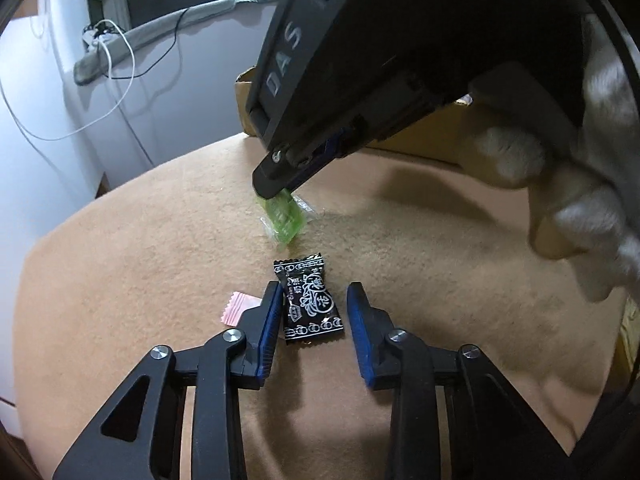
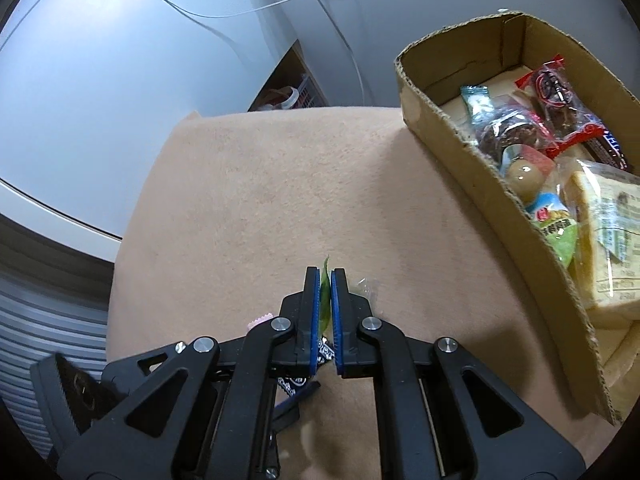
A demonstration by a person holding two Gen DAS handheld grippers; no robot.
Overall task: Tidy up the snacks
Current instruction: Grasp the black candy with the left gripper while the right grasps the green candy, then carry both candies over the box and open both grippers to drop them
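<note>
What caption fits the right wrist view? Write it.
Right gripper shut on green candy, cardboard box of snacks alongside.

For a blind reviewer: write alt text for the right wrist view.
The right gripper is shut on a green candy just above a tan cloth-covered table. To the right stands an open cardboard box already holding assorted wrapped snacks. A black candy wrapper and a pink one peek out beneath the fingers.
</note>
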